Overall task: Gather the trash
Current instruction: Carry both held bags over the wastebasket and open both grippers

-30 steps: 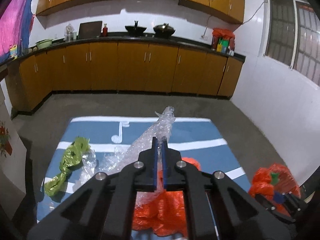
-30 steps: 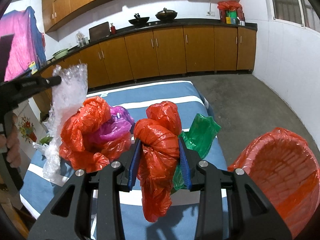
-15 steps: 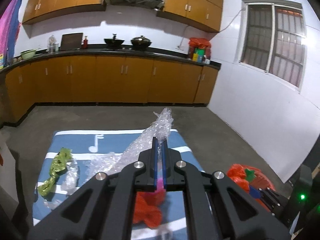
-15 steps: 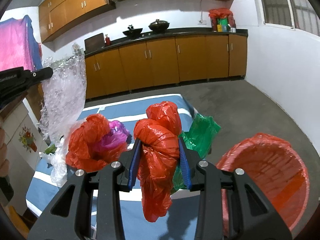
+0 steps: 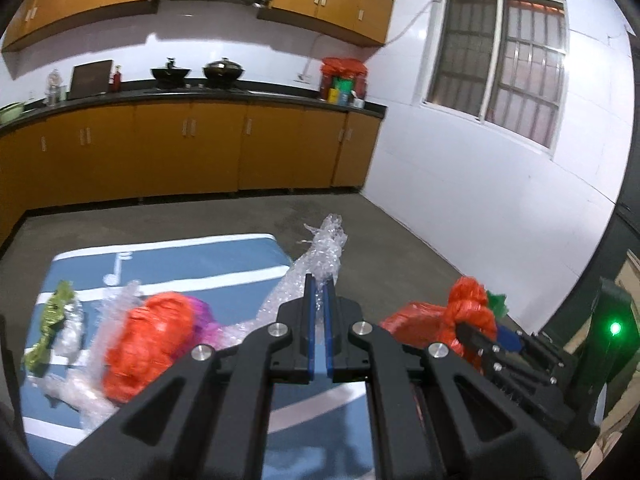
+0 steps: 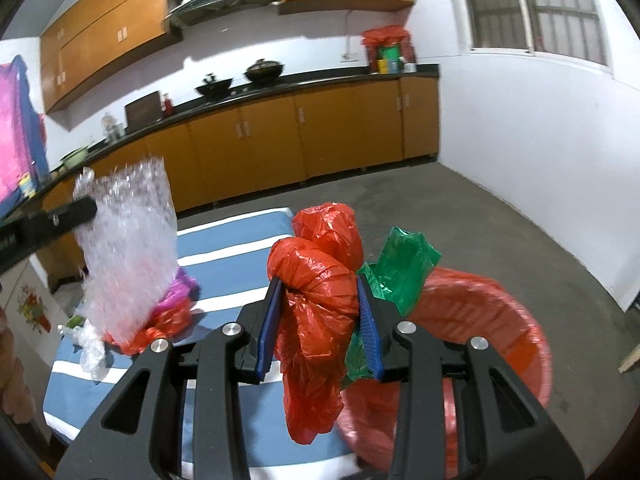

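My left gripper (image 5: pixel 318 292) is shut on a sheet of clear bubble wrap (image 5: pixel 320 252), held above the blue striped table (image 5: pixel 200 256); the bubble wrap also shows in the right wrist view (image 6: pixel 128 248). My right gripper (image 6: pixel 318 300) is shut on a red plastic bag (image 6: pixel 316 296) with a green bag (image 6: pixel 404 264) bunched beside it, held over the rim of a red-lined bin (image 6: pixel 500 320). A red and purple bag pile (image 5: pixel 148 340) lies on the table.
A green wrapper (image 5: pixel 52 320) and clear plastic scraps (image 5: pixel 72 332) lie at the table's left side. Orange kitchen cabinets (image 5: pixel 180 152) line the far wall. A concrete floor (image 5: pixel 380 232) lies beyond the table, a white wall (image 5: pixel 500 184) to the right.
Both grippers have swung right with their loads. The right gripper now holds its bags over the red bin. The bubble wrap is lifted higher off the table.
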A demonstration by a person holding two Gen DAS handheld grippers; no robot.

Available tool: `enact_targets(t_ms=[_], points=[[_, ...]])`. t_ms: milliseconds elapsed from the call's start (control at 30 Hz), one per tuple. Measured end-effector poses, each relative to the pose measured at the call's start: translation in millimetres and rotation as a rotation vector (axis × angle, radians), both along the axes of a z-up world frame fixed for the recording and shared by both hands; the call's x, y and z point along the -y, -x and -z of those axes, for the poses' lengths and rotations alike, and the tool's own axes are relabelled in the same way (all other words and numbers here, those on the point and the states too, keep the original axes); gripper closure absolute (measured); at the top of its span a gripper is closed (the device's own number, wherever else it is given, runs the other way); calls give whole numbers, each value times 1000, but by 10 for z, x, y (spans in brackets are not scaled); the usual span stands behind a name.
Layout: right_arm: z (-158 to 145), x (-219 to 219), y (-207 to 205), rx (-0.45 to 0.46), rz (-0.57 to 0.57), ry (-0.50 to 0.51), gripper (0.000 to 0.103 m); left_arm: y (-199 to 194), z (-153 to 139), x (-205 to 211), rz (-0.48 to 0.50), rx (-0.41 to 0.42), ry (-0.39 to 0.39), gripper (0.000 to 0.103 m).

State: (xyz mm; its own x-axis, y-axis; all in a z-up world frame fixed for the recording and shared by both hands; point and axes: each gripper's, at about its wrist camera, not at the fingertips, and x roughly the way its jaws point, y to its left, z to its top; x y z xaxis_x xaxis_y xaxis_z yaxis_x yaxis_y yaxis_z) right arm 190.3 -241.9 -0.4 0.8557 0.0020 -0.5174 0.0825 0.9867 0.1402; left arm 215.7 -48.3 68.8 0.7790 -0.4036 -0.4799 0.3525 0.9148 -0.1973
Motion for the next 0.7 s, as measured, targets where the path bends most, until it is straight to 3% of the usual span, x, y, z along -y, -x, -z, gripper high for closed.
enact_targets(t_ms=[300,700], points=[[-56,334,137,13,78,9,66,25,136,476,99,-33,23,98],[121,702,232,-26,147,-17,66,40,332,959,196,-67,34,98]])
